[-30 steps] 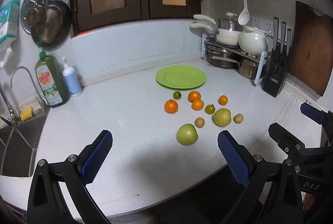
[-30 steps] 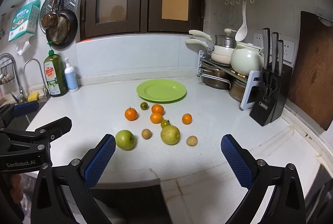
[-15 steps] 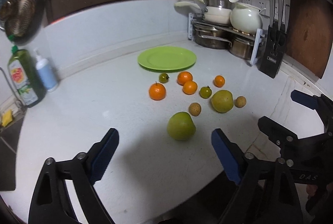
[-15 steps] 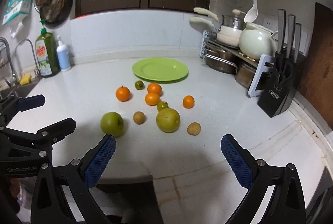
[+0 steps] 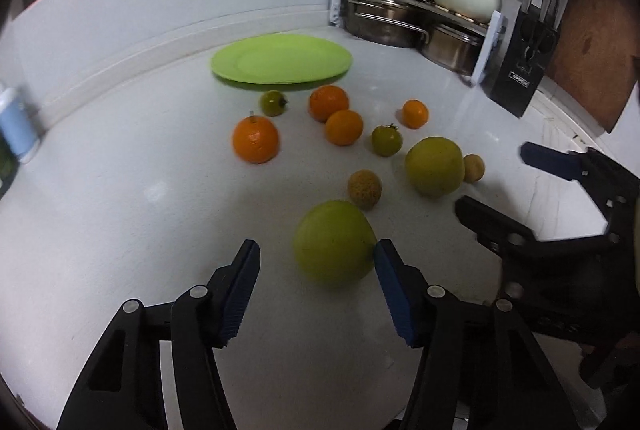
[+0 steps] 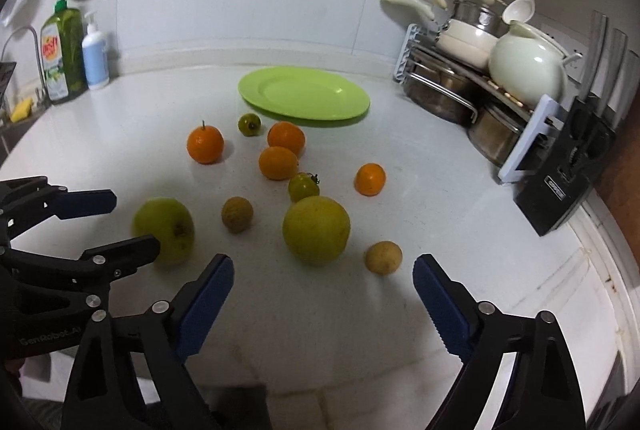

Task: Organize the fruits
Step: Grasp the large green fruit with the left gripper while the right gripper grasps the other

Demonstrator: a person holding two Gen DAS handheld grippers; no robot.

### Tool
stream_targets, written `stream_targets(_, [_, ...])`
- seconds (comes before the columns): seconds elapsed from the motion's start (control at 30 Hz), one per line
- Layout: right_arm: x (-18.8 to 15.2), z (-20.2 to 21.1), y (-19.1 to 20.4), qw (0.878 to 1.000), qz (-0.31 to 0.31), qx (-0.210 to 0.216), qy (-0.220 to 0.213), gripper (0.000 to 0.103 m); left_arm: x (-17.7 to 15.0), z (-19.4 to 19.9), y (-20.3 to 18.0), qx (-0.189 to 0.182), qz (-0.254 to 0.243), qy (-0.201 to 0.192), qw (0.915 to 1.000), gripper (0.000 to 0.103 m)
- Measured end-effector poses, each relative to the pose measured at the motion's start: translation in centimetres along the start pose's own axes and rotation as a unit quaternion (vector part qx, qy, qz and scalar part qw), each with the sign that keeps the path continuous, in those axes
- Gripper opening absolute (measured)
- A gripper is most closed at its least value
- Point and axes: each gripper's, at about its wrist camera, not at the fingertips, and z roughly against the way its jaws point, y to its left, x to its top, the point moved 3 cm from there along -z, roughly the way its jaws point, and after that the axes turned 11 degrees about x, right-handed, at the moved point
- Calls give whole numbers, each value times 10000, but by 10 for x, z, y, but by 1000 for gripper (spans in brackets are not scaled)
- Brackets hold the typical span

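Note:
Several fruits lie loose on the white counter in front of an empty green plate [image 5: 282,59] [image 6: 304,93]. My left gripper [image 5: 316,262] is open, its fingers either side of a green apple [image 5: 334,242] [image 6: 165,230], the right pad [image 5: 390,278] touching it. My right gripper [image 6: 322,286] is open and empty, just short of a yellow-green apple [image 6: 316,230] [image 5: 435,166]. Oranges [image 6: 205,145], small green tomatoes [image 6: 303,187] and small brown fruits [image 6: 237,214] lie between the apples and the plate.
A pot rack with a white kettle [image 6: 524,70] and a knife block [image 6: 568,166] stand at the right. Soap bottles [image 6: 64,50] and a sink are at the left. The counter's front edge is right below both grippers.
Both grippers have moved forward and down toward the fruit. The left gripper's fingers now flank the green apple; the right gripper has come close to the yellow-green apple.

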Motion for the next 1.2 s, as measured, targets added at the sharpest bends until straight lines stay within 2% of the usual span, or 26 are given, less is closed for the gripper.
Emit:
stream_targets(0.17, [7,-19,-6,9995,-164,235,160,80,5,-9,-9,-173,-264,67,9995,58])
stream_targets(0.33, [11,-33,-8,9990,-93,331,293,76,11,-20,-10,-286,-297,164,9990,50])
stream_targets(0.57, [14,-47,-6,9970,-72,587,496,65,17,-27,-9,-358,-322,156,9987,50])
stream_targets(0.87, [18,-56,-13,9967,-136,505,618,51,26,-33,-9,-369,-455,190,9981,49])
stream_targets(1.2, [21,-57,-18,9953,-501,533,630,50,45,-31,-4,-482,-626,30,9969,49])
